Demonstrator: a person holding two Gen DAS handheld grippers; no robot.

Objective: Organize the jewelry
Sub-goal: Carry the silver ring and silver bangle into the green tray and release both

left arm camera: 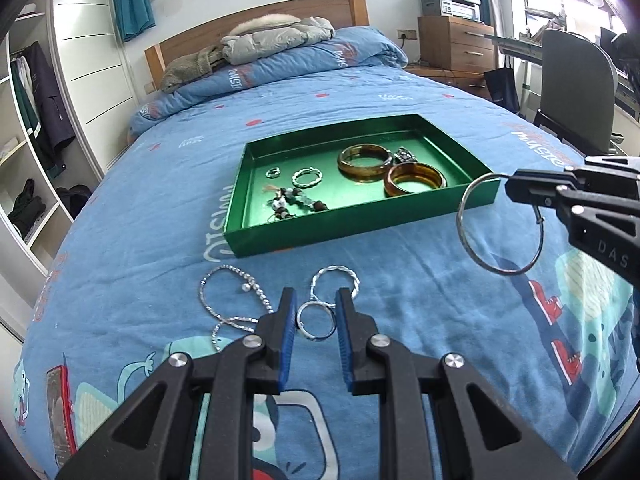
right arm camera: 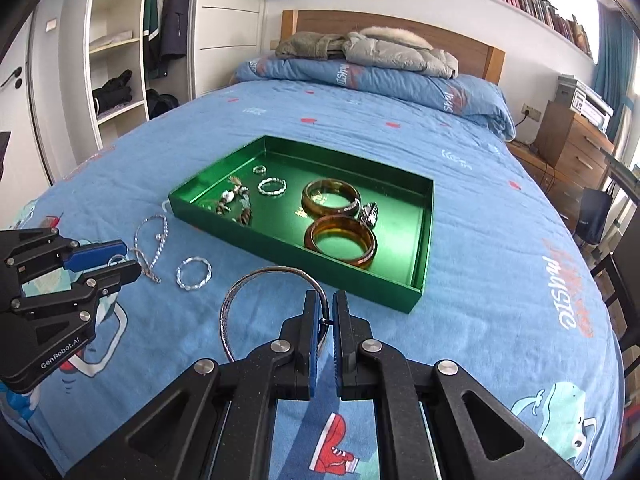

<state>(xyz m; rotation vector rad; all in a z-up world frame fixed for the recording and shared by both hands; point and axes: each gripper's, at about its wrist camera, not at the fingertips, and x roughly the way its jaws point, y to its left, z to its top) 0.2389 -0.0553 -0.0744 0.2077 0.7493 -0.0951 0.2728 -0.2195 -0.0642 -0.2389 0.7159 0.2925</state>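
A green tray [left arm camera: 320,228] [right arm camera: 304,258] lies on the blue bedspread and holds two amber bangles [left arm camera: 365,161] [right arm camera: 341,240], small silver rings, a twisted ring and a bead bracelet [left arm camera: 296,200]. My right gripper [right arm camera: 325,300] [left arm camera: 516,184] is shut on a large thin silver bangle [right arm camera: 240,300] [left arm camera: 464,232], held above the bed beside the tray's near right corner. My left gripper [left arm camera: 316,300] [right arm camera: 120,260] is open, its fingers on either side of a small silver ring [left arm camera: 299,322] lying on the bed. A twisted silver bangle [left arm camera: 354,276] [right arm camera: 193,274] and a silver chain [left arm camera: 228,300] [right arm camera: 154,248] lie close by.
Folded quilt and jackets [left arm camera: 276,36] lie at the headboard. A wardrobe with open shelves [left arm camera: 32,128] stands left of the bed. A wooden dresser with a printer [left arm camera: 452,36] and a chair [left arm camera: 576,88] stand to the right.
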